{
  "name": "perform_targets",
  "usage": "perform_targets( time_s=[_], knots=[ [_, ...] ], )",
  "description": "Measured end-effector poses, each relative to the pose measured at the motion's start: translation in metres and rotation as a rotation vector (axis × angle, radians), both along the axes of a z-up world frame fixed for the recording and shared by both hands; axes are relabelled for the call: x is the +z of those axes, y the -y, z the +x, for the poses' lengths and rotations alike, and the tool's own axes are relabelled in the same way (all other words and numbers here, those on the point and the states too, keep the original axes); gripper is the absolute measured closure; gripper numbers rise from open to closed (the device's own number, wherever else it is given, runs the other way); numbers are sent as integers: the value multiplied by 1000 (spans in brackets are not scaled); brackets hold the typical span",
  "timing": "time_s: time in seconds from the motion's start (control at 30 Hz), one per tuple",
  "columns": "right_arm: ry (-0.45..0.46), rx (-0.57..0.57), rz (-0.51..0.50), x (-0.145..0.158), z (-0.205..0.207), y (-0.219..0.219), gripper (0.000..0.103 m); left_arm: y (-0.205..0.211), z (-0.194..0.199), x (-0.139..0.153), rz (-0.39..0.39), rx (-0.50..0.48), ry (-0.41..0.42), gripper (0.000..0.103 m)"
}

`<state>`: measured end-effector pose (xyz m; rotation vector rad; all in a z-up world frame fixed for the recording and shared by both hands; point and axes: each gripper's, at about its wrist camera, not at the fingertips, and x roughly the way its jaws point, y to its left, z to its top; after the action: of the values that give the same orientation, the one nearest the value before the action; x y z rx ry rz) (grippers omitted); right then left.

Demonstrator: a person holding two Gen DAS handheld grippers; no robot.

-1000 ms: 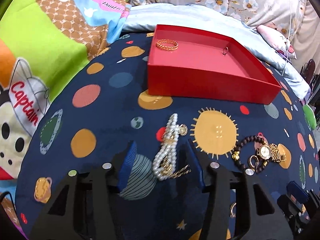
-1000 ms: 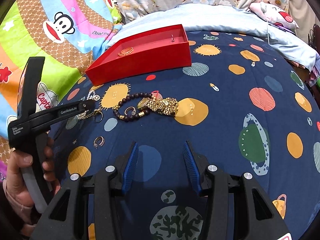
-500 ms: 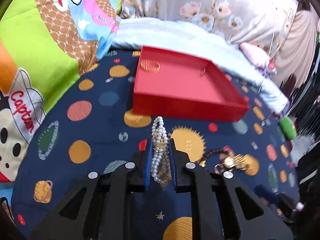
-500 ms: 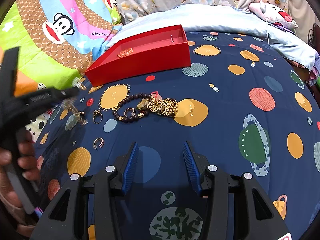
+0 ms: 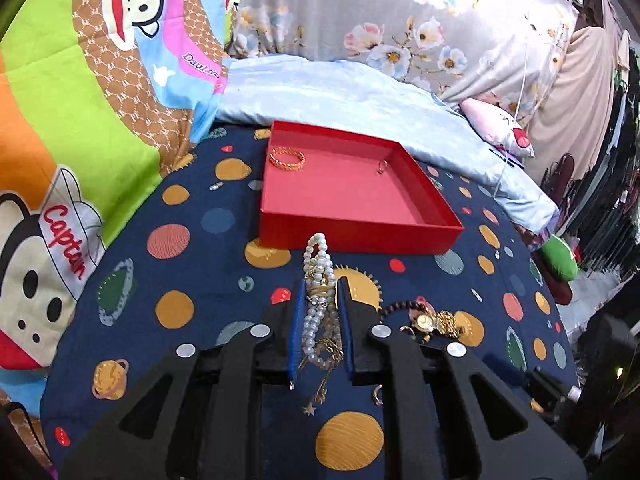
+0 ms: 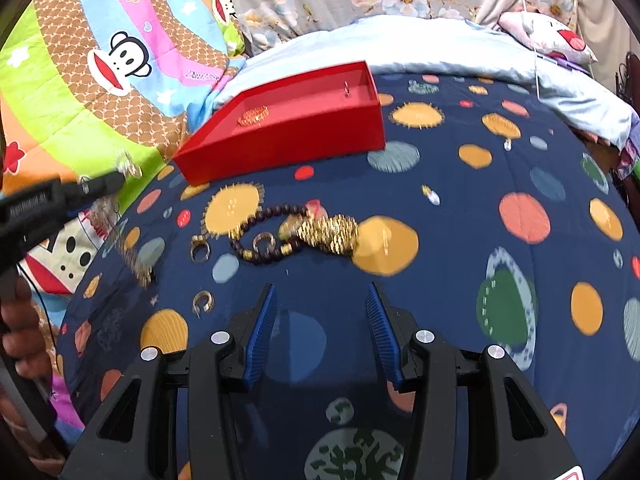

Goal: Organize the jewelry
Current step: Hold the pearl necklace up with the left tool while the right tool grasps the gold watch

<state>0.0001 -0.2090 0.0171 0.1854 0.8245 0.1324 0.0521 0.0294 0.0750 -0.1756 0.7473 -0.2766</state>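
Approach to shallow red cardboard tray: open bedspread, unobstructed | Tray floor: mostly bare; twisted gold bangle in far-left corner | Right-side lane: blocked by dark wooden bead bracelet and gold wristwatch

Bright, even light; fisheye-bent edges; right view perhaps slightly motion-blurred.

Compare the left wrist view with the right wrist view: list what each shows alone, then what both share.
Left wrist only: the left tool seen close, shut on a pearl strand tangled with gold chain; a green cushion at the bed's edge.
Right wrist only: the right tool, open and empty; a hand on the left tool's grip.
Both: the red tray holding a gold bangle, the dark bead bracelet, the gold watch, the planet-print bedspread.
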Motion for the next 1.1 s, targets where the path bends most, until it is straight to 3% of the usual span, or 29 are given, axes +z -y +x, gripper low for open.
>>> perform_targets(
  time_s=[0.23, 0.47, 0.53, 0.6, 0.67, 0.77, 1.03, 1.1],
  knots=[
    [46, 33, -35, 13, 24, -4, 58, 1, -4, -2, -10, -6, -10, 88],
    [-5, 102, -8, 3, 54, 0, 58, 2, -3, -13, -16, -12, -40, 88],
    [-35, 114, -1, -4, 58, 0, 61, 3, -2, -15, -15, -13, -49, 88],
    [-66, 121, 12, -11, 59, 1, 79, 3, -1, -18, -12, -15, -54, 88],
    [-82, 130, 27, -14, 55, 1, 88, 3, 0, -20, -12, -13, -62, 88],
    [-100, 154, 63, -15, 47, -1, 89, 3, 1, -24, -13, -9, -74, 88],
    [-93, 163, 23, -15, 48, -11, 88, 8, 1, -26, -11, -18, -80, 88],
    [-86, 159, 28, -13, 48, -11, 92, 8, 1, -25, -11, -19, -80, 88]
  ],
)
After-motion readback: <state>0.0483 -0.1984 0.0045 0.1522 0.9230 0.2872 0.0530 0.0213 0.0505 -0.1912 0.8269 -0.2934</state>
